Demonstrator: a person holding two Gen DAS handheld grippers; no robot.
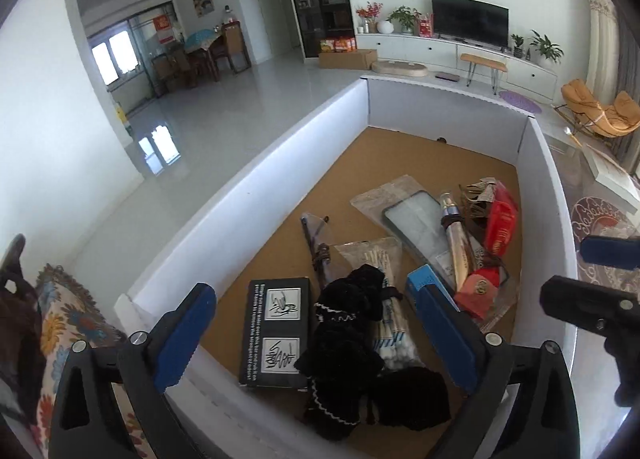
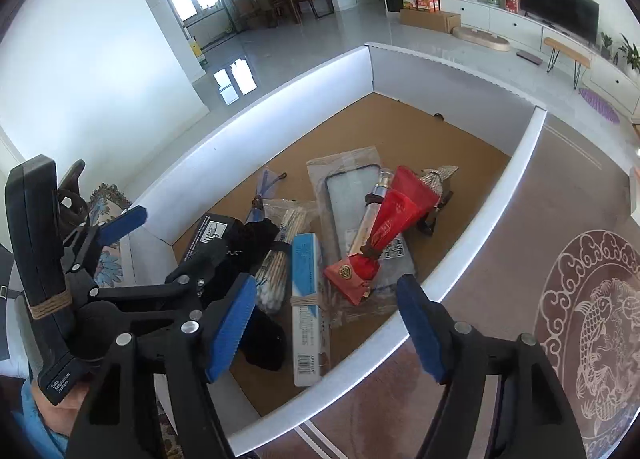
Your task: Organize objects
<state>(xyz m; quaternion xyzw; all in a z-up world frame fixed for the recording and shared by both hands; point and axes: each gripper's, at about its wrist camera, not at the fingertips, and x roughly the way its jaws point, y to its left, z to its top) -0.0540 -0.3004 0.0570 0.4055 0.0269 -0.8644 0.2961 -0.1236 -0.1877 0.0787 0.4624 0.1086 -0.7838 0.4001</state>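
Observation:
A white-walled box with a brown floor holds a heap of small things. In the left wrist view: a black carton, black velvet pouches, a pack of cotton swabs, a phone case in a clear bag, a glass vial and a red packet. My left gripper is open above the box's near end, empty. My right gripper is open over the box's near right wall, empty, just above a long white and blue box and the red packet.
The box stands on a dark table with a carp design. A flowered cushion lies left of the box. Behind is a living room with a TV, a low white cabinet and a yellow chair.

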